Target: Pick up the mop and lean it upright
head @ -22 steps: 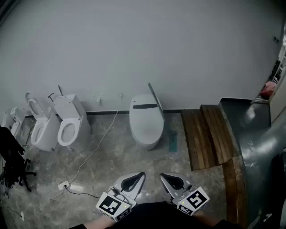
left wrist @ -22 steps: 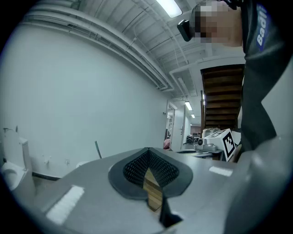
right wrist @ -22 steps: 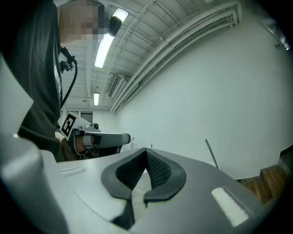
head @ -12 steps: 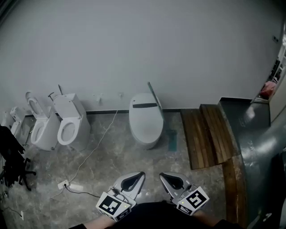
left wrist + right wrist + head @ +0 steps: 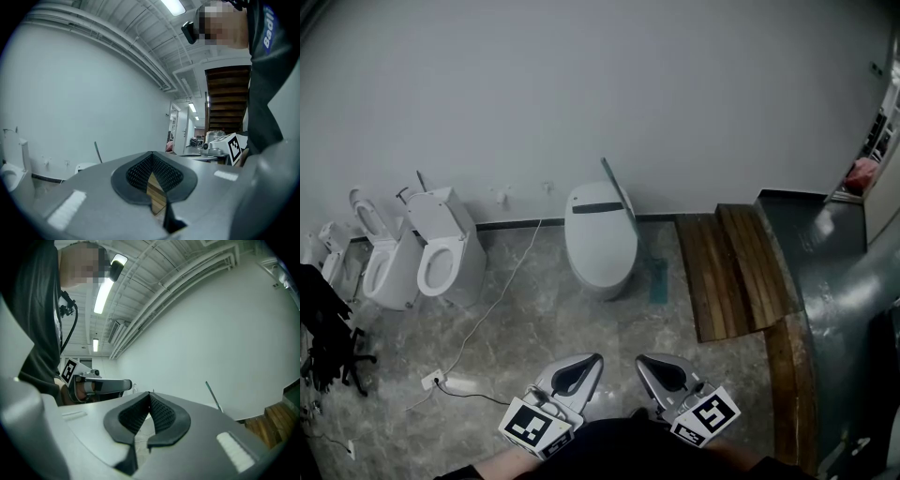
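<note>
Toilets, wall and wooden platform (image 5: 733,270) have all slid a little higher in the head view than half a second ago, so I judge I am closing in on the wall, with both tools carried low in front of me. My left gripper (image 5: 598,357) has its jaws pressed together on nothing, and my right gripper (image 5: 640,362) looks the same: tips meeting, only floor showing through the gap behind the pads. The mop (image 5: 621,199) is well ahead, its thin handle slanting across the closed toilet (image 5: 598,239), with what I take to be its green pad (image 5: 659,279) on the floor between that toilet and the platform. I have still to reach it, so I would spread one pair of jaws before arriving rather than at the handle. I would take the shaft about its middle and steady it higher up with the other tool. Then I would stand the pad near the wall so the handle rests there without sliding.
</note>
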### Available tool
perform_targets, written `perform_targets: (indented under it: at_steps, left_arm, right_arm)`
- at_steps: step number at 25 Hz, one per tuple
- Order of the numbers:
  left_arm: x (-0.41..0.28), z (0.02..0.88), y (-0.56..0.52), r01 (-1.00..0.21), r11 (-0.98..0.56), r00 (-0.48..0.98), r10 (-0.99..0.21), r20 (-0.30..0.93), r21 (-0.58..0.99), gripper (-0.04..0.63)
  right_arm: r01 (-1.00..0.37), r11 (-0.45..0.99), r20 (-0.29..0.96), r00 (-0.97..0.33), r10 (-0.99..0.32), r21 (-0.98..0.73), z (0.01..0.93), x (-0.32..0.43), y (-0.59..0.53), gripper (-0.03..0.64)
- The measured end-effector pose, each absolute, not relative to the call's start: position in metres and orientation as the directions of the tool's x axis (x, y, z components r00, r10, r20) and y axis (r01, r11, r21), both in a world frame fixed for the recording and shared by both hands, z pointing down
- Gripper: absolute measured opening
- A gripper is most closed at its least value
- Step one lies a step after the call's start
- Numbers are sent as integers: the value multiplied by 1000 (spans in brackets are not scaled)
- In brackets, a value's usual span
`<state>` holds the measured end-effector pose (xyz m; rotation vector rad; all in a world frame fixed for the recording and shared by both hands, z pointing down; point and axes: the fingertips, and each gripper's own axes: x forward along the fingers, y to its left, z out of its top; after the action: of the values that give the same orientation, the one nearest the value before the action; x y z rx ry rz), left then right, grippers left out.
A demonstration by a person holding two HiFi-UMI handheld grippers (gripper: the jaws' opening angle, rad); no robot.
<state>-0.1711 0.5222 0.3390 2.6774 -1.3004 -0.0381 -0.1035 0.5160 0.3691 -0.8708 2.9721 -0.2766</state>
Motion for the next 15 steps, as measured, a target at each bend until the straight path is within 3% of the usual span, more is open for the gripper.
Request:
perform_targets:
  at_steps: [15]
  left_arm:
    - [-103,335,514,-781,-611,621,-783,49,132,20]
  right_arm:
    - [-541,819,2,-835,-551,-192,374,-30,509,5]
